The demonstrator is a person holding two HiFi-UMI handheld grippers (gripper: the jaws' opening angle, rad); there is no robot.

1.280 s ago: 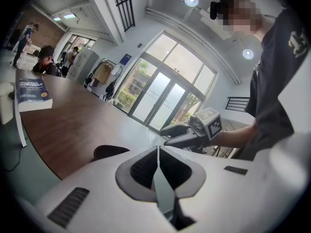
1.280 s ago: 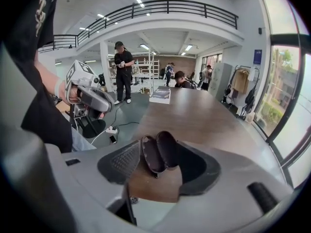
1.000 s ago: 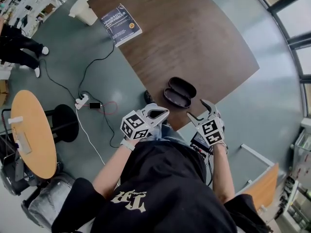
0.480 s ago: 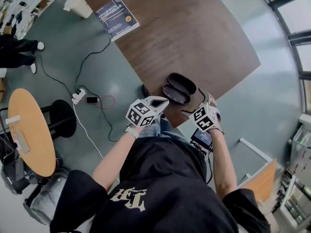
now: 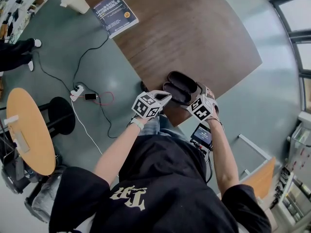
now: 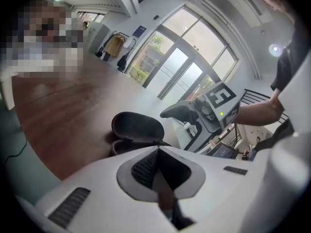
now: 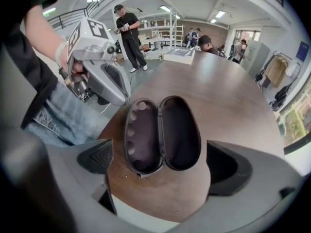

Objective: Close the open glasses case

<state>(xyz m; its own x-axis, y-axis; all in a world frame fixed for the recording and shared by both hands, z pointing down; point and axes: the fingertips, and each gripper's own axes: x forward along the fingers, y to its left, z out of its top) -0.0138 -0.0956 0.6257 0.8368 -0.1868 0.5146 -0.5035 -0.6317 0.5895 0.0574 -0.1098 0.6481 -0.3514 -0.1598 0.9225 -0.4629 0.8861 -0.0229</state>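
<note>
A black glasses case point(image 5: 181, 87) lies open near the front edge of the dark wooden table point(image 5: 194, 33), its two halves side by side point(image 7: 163, 132). My right gripper point(image 5: 199, 95) hangs just over it, pointing steeply down. Its jaws have just been opening and stand open; the case lies beyond them untouched, in the gap between the pads point(image 7: 99, 157). My left gripper point(image 5: 164, 97) sits at the case's left end, shut and empty. The left gripper view shows the case point(image 6: 137, 126) close ahead, with its lid raised.
A book point(image 5: 115, 13) lies at the table's far left corner. On the floor are a power strip with cables point(image 5: 80, 92), a black stool point(image 5: 60, 120) and a round orange table point(image 5: 29, 130). A small screen point(image 5: 203, 136) hangs at the person's waist. People stand far behind.
Both grippers have come down and forward to the case at the table's edge. The right gripper's jaws have spread wider.
</note>
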